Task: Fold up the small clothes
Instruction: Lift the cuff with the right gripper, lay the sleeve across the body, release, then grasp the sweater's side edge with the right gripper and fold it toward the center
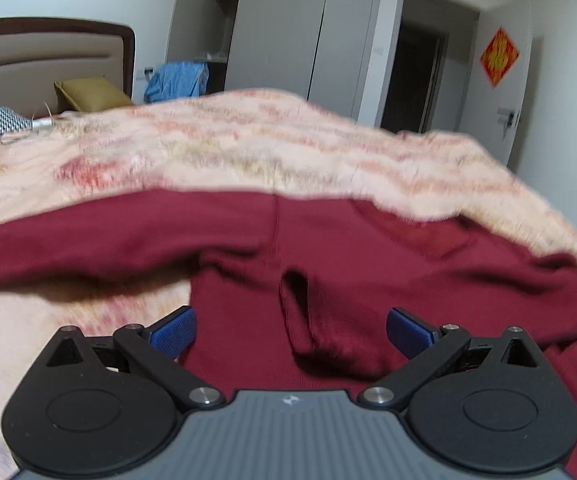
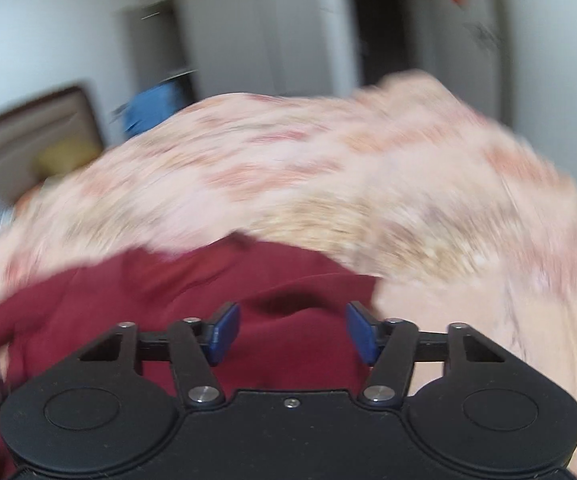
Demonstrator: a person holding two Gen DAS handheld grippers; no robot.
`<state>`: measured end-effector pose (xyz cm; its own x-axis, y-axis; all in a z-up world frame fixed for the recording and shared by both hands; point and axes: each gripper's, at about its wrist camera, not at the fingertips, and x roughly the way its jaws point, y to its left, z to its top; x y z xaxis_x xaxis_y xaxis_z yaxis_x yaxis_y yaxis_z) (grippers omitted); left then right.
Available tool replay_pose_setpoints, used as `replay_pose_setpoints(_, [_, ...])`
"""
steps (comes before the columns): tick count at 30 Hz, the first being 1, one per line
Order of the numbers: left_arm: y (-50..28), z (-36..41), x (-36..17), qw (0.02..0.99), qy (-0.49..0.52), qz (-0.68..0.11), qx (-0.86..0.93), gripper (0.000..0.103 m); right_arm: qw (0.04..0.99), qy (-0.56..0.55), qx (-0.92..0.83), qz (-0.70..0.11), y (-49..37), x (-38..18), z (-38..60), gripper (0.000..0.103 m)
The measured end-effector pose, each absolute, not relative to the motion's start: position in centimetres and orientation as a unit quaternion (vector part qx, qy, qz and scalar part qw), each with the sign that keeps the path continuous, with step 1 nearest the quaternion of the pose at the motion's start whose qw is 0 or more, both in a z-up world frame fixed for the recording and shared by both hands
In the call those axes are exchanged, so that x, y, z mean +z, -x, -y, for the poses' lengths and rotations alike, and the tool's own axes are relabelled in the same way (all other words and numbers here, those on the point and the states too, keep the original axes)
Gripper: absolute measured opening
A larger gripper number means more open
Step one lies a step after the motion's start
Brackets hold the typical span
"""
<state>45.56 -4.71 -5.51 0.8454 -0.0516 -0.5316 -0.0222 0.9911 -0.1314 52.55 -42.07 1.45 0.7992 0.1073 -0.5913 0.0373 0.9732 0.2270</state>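
While both grippers hang over the bed (image 1: 248,140), the garment (image 1: 328,248) lies spread on the blanket, a dark red knit piece with one long sleeve running off to the left of the left view and another toward the right edge. A short slit shows near its middle, just ahead of the left gripper (image 1: 290,330).

Left gripper: jaws wide apart, blue pads clear on both sides, nothing between them but the cloth lying below. No grip.

Right gripper (image 2: 292,332): jaws about half open, nothing clamped. Red cloth fills the gap beneath them, but the pads do not press on it. This view is heavily blurred, so cloth detail is poor. The garment's edge ends just right of the right pad, with bare blanket beyond.

Step in hand, as judged: between folds. Neither tool holds anything, and the piece looks mostly flat with sleeves out, so folding seems at an early stage. How many folds are already in, I cannot tell.

Next move calls for: each gripper to settle on an edge or a sleeve, come down to the cloth, and close on a single layer without catching the fluffy blanket under it. The knit looks soft and limp; it will likely sag and drag when lifted, so both sides should rise together.

Background: headboard, wardrobe, open door. Not involved.
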Motion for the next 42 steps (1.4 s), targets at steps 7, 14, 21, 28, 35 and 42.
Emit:
replay_pose_setpoints(7, [-46.0,4.8,-7.3,0.953,0.061,-0.297,-0.003,0.103,0.902,-0.235,-0.004,-0.362,-57.8,-1.7,46.9,0.017])
replay_pose_setpoints(14, [-45.9,5.2,-7.5,0.954,0.050,-0.294,-0.002,0.103,0.963,-0.004,0.034,-0.268,-58.5,1.3,44.3,0.005])
replay_pose_setpoints(21, [-46.2,5.3,-7.7,0.953,0.049,-0.297,-0.012,0.103,0.949,-0.005,0.031,-0.313,-58.7,-1.3,45.4,0.021])
replay_pose_setpoints(28, [-46.1,5.1,-7.7,0.953,0.052,-0.297,-0.012,0.103,0.953,0.008,0.034,-0.302,-51.7,-1.1,46.8,0.042])
replay_pose_setpoints(35, [-46.1,5.2,-7.7,0.953,0.051,-0.297,-0.012,0.103,0.944,0.101,0.073,-0.307,-45.3,-2.9,43.8,0.049])
replay_pose_setpoints(42, [-46.1,5.2,-7.7,0.953,0.052,-0.297,-0.013,0.103,0.943,0.164,0.049,-0.287,-45.6,-4.6,41.1,0.042])
